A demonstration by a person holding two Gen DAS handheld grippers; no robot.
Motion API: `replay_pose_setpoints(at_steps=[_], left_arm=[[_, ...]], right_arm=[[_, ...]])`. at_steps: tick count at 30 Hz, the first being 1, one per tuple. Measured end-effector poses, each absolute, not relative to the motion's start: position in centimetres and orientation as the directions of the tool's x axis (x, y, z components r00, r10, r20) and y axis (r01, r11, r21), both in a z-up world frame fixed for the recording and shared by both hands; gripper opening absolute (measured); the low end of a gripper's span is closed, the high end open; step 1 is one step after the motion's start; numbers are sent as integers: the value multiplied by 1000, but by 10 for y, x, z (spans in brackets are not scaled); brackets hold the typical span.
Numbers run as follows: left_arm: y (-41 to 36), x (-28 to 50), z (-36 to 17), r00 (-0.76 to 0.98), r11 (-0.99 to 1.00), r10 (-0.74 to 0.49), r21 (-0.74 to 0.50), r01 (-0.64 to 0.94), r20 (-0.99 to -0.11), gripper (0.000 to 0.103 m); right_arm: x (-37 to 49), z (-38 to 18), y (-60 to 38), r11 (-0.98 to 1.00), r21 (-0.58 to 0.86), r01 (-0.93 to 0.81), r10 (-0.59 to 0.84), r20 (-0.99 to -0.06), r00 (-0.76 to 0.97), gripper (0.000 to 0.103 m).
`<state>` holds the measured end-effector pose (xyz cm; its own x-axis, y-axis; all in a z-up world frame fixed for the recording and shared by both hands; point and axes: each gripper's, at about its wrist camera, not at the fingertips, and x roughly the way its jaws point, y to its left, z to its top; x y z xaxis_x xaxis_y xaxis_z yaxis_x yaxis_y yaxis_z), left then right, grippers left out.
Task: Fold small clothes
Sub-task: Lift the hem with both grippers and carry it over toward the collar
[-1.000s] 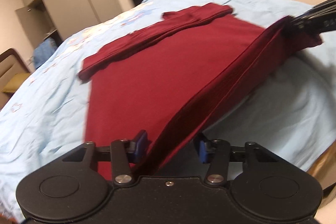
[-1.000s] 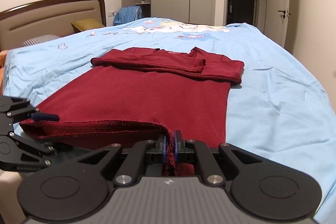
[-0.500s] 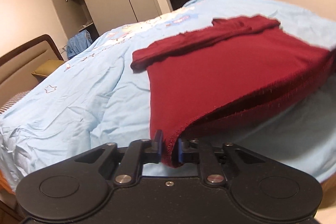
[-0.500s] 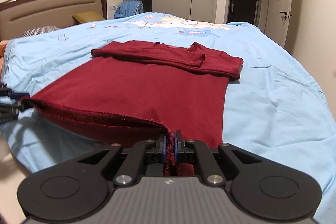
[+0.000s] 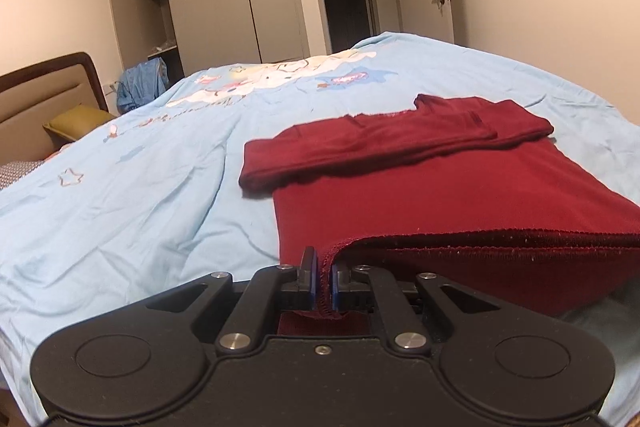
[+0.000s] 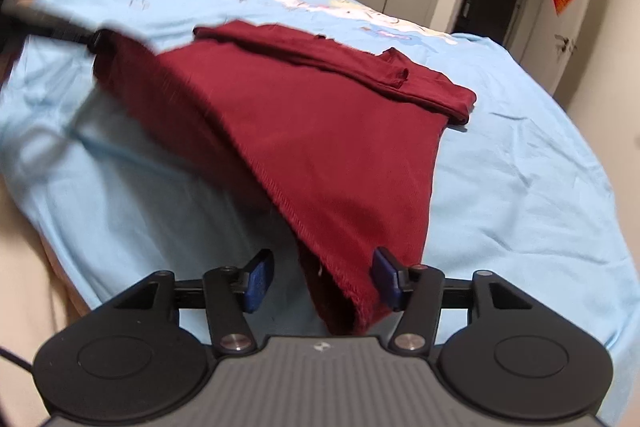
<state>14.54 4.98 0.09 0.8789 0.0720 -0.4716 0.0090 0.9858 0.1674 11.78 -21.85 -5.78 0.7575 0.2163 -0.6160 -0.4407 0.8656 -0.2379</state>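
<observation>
We let go of one hem corner

Our right claw (image 6: 320,281), clamped a moment ago, is opening, the red shirt's (image 6: 320,131) hem corner loose between its pads. Our left claw (image 5: 323,285) has clenched on the other corner and holds it above the bed (image 5: 140,195), so the lift-and-fold now hangs lopsided.

A bed (image 5: 132,195) under a light blue sheet (image 6: 520,187) is carrying a dark red shirt (image 5: 440,195) lying ahead of the jaws; a yellow pillow (image 5: 76,121) is resting far beyond them.
</observation>
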Motion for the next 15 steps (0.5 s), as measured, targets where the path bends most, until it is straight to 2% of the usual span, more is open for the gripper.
replay_pose_setpoints(at_steps=[2,3,7,9,12,15], left_arm=[[49,147,3,882,985,72,173,11,-465,6],[48,147,4,883,985,74,175,9,-463,6],[52,138,10,892,987,83,162,-11,-445,5],[53,130,14,902,988,87,150,-24,-423,4],[54,114,24,927,991,93,128,-49,-364,3],[58,97,40,952,994,92,83,-70,-292,3]], right_arm=[[115,-61,-215,854,-302,-423,175,-599,782,57],[113,-62,-215,849,-331,-412,157,-587,794,51],[104,-63,-213,828,-429,-362,100,-522,847,38],[100,-57,-218,841,-427,-333,103,-478,872,20],[93,-43,-227,871,-382,-310,142,-409,902,10],[88,-25,-237,898,-319,-303,191,-339,921,9]])
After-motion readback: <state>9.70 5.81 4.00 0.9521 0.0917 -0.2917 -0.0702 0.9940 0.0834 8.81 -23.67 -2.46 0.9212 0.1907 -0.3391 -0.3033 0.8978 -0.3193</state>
